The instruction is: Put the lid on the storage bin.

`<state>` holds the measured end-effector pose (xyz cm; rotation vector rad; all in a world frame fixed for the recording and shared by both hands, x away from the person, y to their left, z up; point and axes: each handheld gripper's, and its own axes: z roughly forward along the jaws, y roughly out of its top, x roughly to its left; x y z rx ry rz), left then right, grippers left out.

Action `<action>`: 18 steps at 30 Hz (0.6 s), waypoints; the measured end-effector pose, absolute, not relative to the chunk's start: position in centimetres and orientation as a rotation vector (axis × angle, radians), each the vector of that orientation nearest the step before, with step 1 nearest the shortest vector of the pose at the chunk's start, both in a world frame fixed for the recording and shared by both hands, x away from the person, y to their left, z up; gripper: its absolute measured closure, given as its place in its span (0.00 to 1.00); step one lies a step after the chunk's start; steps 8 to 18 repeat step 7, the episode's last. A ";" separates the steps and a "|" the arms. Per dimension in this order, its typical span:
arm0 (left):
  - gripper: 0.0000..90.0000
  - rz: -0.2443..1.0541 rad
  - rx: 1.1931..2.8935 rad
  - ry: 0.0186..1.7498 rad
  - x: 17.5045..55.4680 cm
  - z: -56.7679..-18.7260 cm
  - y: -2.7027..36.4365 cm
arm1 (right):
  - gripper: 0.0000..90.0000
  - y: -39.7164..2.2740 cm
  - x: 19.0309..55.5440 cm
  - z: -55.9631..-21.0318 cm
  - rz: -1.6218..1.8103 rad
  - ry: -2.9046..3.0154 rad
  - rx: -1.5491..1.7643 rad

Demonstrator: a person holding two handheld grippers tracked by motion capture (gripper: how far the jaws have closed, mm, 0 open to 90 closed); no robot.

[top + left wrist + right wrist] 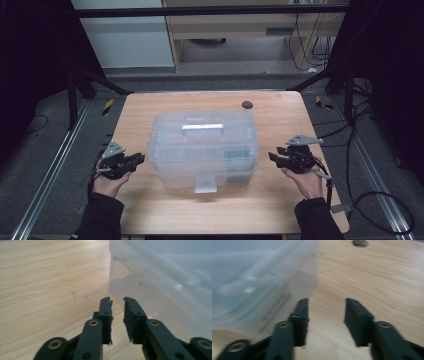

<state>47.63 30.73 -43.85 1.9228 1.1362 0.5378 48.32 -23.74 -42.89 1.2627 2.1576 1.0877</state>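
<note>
The wooden table [150, 107] has a dark round hole [247, 104] near its far edge. Beyond the table stands a pale cabinet [127, 35]. Right of the table, black cables [372, 200] lie on the grey floor [40, 165].

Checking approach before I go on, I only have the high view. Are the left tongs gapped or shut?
Observer: Gapped. In the left gripper view the left tongs stand slightly apart with nothing between them.
Operator: Right side?
Observer: The right tongs stand wider apart, only bare table between them.
Operator: Touching the box?
Observer: The clear plastic box sits just beside the left tongs; I cannot tell contact. The right gripper view shows it to one side of the tongs, not between them.
</note>
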 end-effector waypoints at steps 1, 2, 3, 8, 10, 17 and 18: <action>0.79 0.551 1.921 1.148 47.8 -44.1 30.9 | 0.52 -24.1 48.5 -43.2 1.081 2.143 1.273; 0.74 0.558 1.924 1.156 47.8 -44.2 31.0 | 0.47 -24.5 48.7 -43.6 1.071 2.132 1.298; 0.69 0.568 1.928 1.170 48.0 -44.4 31.1 | 0.41 -24.7 48.8 -43.8 1.069 2.123 1.312; 0.52 0.579 1.934 1.230 48.4 -45.0 31.5 | 0.27 -25.9 49.1 -44.7 1.048 2.068 1.368; 0.52 0.579 1.934 1.230 48.4 -45.0 31.5 | 0.27 -25.9 49.1 -44.7 1.048 2.068 1.368; 0.52 0.579 1.934 1.230 48.4 -45.0 31.5 | 0.27 -25.9 49.1 -44.7 1.048 2.068 1.368; 0.52 0.579 1.934 1.230 48.4 -45.0 31.5 | 0.27 -25.9 49.1 -44.7 1.048 2.068 1.368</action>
